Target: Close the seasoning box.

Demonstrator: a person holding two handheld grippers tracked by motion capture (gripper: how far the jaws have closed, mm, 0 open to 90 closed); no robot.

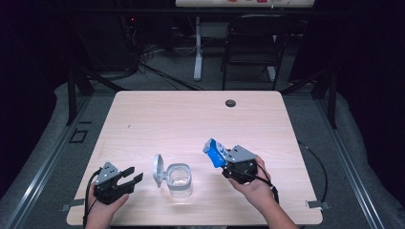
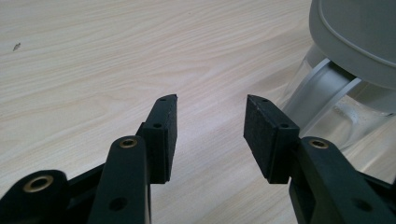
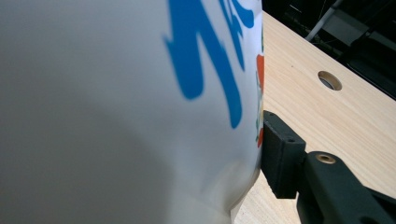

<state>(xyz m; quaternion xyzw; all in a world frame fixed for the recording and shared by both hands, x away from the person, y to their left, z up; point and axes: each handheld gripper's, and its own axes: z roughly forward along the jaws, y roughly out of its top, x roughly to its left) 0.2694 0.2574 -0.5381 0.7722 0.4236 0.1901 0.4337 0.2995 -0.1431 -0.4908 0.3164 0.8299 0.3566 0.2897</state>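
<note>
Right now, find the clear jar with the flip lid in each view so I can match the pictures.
High view: the clear jar stands near the table's front edge, between the two claws, its grey lid flipped open to the left.
Left gripper view: upper right corner, the jar beyond the right jaw, lid above.
Right gripper view: a blue and white packet blocks most of the picture; no jar there.
Shared landmark: the wooden table.

Your left gripper [image 1: 128, 177] sits low near the bench's front edge, its fingers [image 2: 161, 135] spread apart with nothing between them, your left hand [image 1: 102, 207] wrapped behind it. Your right gripper [image 1: 224, 160] is lifted and tilted, its fingers [image 3: 280, 154] clamped on something, your right hand [image 1: 255, 186] gripping from behind.
</note>
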